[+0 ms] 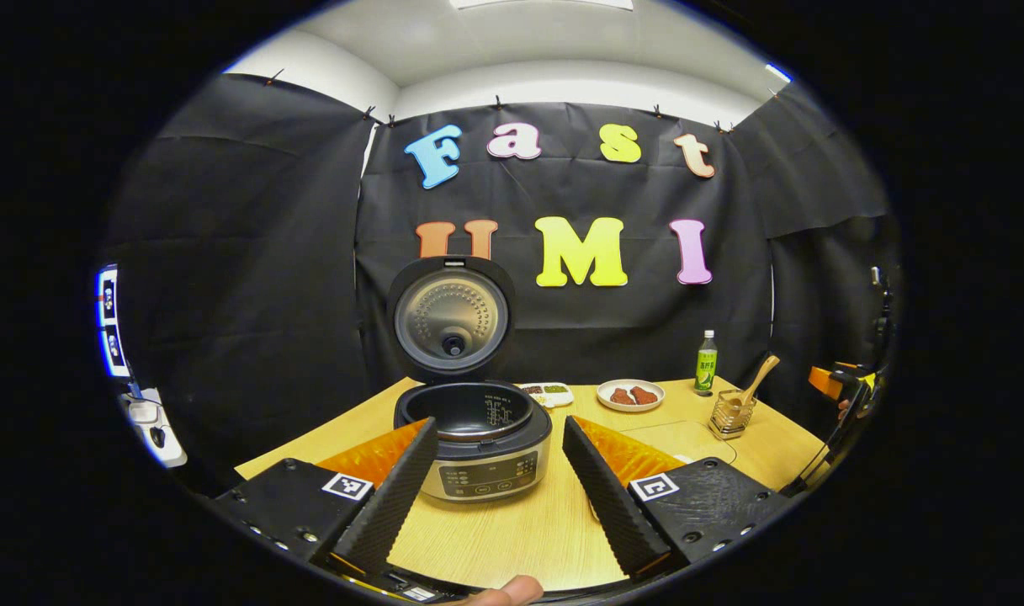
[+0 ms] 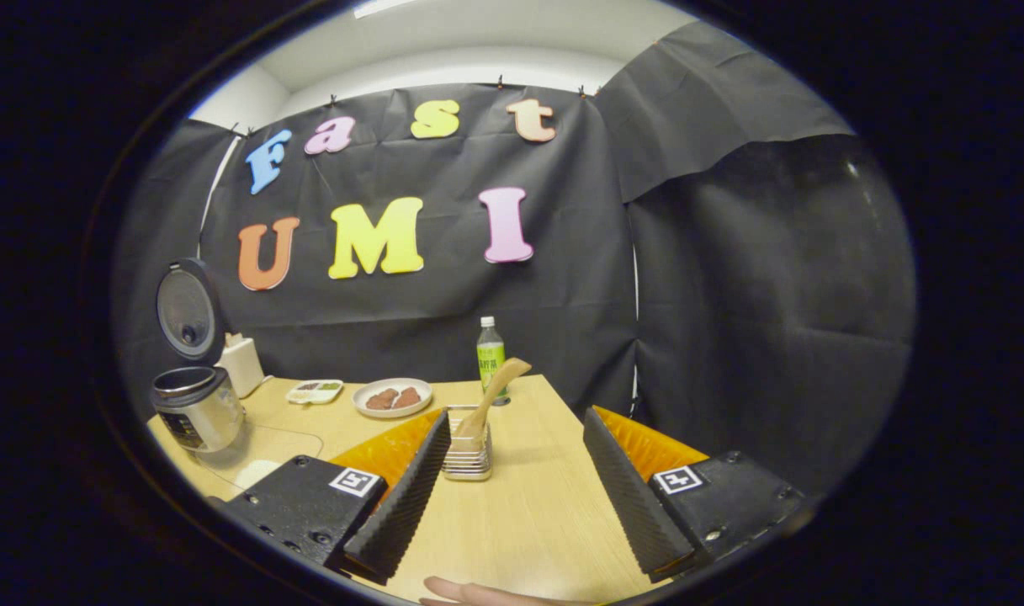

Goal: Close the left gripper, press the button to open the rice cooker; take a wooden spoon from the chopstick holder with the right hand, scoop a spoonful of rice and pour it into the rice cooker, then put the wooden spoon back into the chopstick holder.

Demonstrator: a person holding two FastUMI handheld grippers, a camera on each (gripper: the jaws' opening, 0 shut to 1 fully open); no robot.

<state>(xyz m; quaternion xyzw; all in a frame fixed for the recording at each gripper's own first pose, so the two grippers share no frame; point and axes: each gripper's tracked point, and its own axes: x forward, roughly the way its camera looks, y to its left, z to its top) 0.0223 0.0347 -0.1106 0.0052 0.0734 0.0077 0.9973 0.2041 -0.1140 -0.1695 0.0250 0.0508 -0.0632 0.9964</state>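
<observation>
The wooden spoon [image 2: 495,396] stands in the chopstick holder [image 2: 468,450], bowl down inside the holder, handle leaning up and away toward the green bottle [image 2: 490,352] behind it. That slanted handle is the long axis that the next grasp has to meet: in the right gripper view it runs from the holder's mouth upward and to the right.

From the holder, the right hand-held gripper [image 2: 512,497] is near, just short of it on the table [image 2: 528,513]. Its fingers are spread wide apart and hold nothing. The holder sits just ahead of the inner edge of the left-side finger rather than centred in the gap, so I judge that the gripper must shift a little toward that side and rise to bracket the handle.

Well away from the holder, on the far side of the plate [image 2: 392,397], the rice cooker [image 1: 486,442] stands with its lid [image 1: 450,318] up, so the button step looks done. The left hand-held gripper [image 1: 499,480] faces the cooker, fingers apart and empty, and from there the holder [image 1: 732,412] lies well off to the right. The right hand is plainly the nearer one for the spoon.
</observation>
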